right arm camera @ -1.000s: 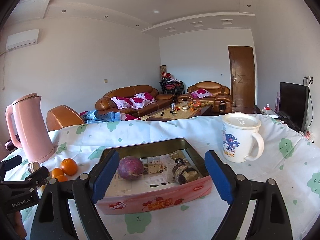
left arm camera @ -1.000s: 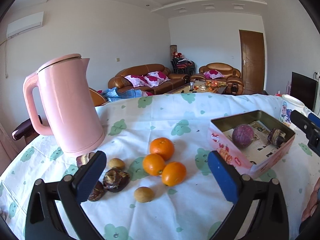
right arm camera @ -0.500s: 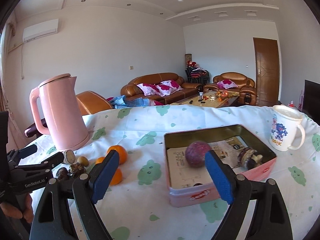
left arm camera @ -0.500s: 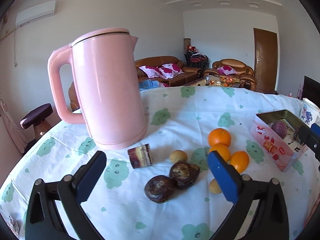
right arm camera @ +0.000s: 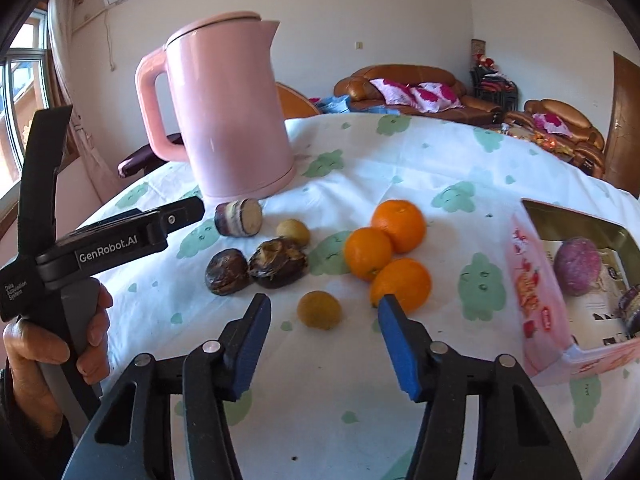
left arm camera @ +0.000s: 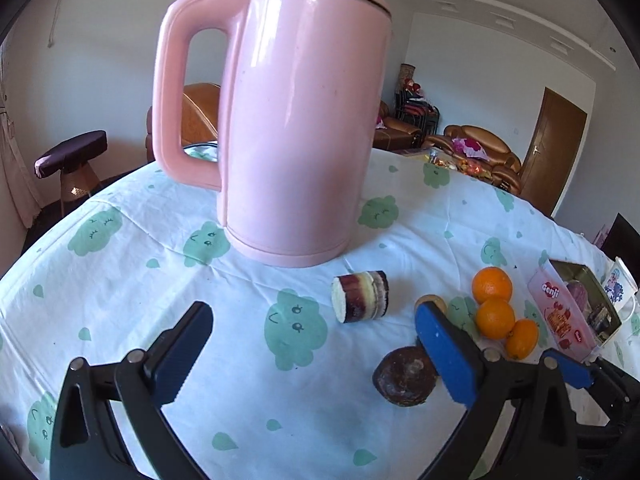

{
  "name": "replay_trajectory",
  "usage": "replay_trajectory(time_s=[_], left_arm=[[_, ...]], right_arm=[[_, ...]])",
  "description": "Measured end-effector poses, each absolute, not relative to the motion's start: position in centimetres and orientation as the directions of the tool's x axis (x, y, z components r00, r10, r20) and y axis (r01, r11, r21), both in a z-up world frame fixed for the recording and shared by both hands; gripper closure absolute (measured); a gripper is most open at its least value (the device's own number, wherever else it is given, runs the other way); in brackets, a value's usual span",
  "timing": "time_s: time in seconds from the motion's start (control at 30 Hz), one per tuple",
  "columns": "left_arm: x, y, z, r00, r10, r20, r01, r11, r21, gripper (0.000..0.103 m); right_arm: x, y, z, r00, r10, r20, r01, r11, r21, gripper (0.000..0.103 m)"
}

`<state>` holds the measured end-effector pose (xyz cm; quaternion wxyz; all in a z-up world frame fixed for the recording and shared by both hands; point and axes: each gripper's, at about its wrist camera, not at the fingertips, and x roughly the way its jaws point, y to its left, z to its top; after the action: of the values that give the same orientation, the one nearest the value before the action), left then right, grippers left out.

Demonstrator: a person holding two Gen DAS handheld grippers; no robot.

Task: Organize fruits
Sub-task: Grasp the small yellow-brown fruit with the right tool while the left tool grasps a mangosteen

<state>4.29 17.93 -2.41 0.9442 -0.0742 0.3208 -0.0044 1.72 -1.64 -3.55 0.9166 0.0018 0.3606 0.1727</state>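
Observation:
My right gripper (right arm camera: 324,303) hangs low over the tablecloth, its jaws closing. A small yellow-brown fruit (right arm camera: 319,309) lies between the blue fingertips, and the pads do not touch it. Three oranges (right arm camera: 368,254) sit just beyond on the right. Two dark wrinkled fruits (right arm camera: 278,258), another small yellow fruit (right arm camera: 293,232) and a cut cane piece (right arm camera: 239,218) lie to the left. My left gripper (left arm camera: 316,332) is open and empty. It faces the cane piece (left arm camera: 360,296), with one dark fruit (left arm camera: 404,380) beside its right finger. A pink tin (right arm camera: 540,288) holds a purple fruit (right arm camera: 577,266).
A tall pink kettle (left arm camera: 300,120) stands close behind the cane piece. A printed mug (left arm camera: 618,292) sits past the tin. A person's hand (right arm camera: 40,352) holds the left gripper's handle. The table edge falls away at the left, with a stool (left arm camera: 72,152) beyond.
Both grippers swung left and lower: the left from the oranges to the kettle and cane piece, the right from the tin to the loose fruits. The right jaws have narrowed.

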Motion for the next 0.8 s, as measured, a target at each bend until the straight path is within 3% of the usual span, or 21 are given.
replay_trajectory(time_s=[0.2,0.33,0.43,0.6,0.73,0.8], left_arm=[[4.5,17.2,-2.6,0.778,-0.085,-0.623,0.025,0.994,-0.105,0.0],[4.6,16.3,-2.8,0.753,-0.118,-0.647,0.088,0.993,-0.079,0.0],[4.6,15.6,-3.0,0.734,-0.155,-0.661,0.145,0.987,-0.071,0.0],[4.6,14.7,-3.4,0.701,-0.201,-0.684,0.207,0.975,-0.075,0.0],[5.4,13.6,-4.1,0.665,-0.203,-0.719,0.233,0.971,-0.058,0.002],[6.0,13.0,-4.8,0.631,-0.198,-0.75,0.246,0.968,-0.048,0.015]], right_arm=[[3.9,-0.1,-5.3,0.583,0.314,-0.75,-0.317,0.937,0.146,0.051],[4.3,0.3,-5.4,0.574,0.3,-0.762,-0.315,0.94,0.134,0.055],[4.2,0.1,-5.2,0.573,0.3,-0.762,-0.316,0.94,0.133,0.073],[3.2,-1.3,-4.9,0.566,0.346,-0.748,-0.341,0.925,0.169,0.073],[1.9,-3.8,-4.1,0.608,0.419,-0.674,-0.341,0.905,0.255,0.073],[1.5,-5.0,-3.7,0.635,0.436,-0.638,-0.324,0.9,0.292,0.073]])
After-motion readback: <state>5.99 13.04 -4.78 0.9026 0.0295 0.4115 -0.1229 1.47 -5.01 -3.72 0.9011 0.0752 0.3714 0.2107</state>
